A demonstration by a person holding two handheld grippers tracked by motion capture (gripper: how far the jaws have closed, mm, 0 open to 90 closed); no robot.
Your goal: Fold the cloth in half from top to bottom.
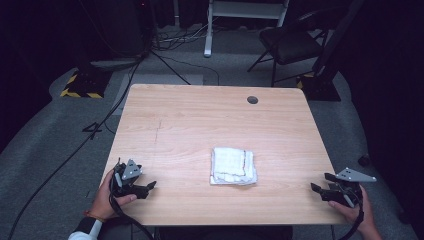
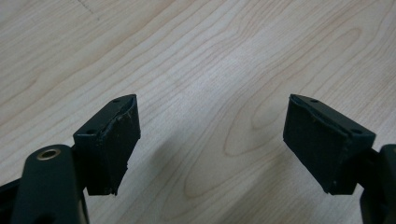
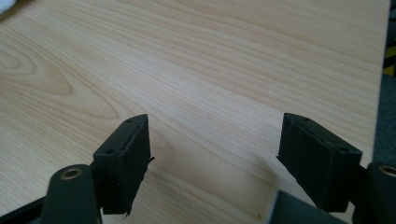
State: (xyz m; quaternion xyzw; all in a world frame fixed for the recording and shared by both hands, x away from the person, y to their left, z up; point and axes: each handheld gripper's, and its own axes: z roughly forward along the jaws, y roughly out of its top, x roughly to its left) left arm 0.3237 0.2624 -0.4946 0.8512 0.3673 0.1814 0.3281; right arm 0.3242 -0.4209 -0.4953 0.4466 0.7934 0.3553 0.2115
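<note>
Folded white towel (image 1: pixel 233 166) lies flat on the wooden table (image 1: pixel 200 115), slightly right of centre and toward the near edge, with a thin dark stripe along its far edge. Your left gripper (image 1: pixel 150 187) sits at the near left corner, jaws wide apart with bare wood between them in the left gripper view (image 2: pixel 210 140); it has hold of nothing. Your right gripper (image 1: pixel 316 189) sits at the near right edge, jaws likewise spread wide and empty in its own view (image 3: pixel 214 149), where a white scrap of the towel (image 3: pixel 8 3) shows at the far left corner. Both grippers are well apart from the towel, one on each side, pointing inward. Risks as judged from here: the towel is layered, so a shallow pinch may lift the top layer alone and let the fold fall open. Coming in too low could push the cloth across the smooth wood and bunch it instead of gripping it. The right gripper is close to the table edge; dropping it there could knock the lower jaw on the rim.
</note>
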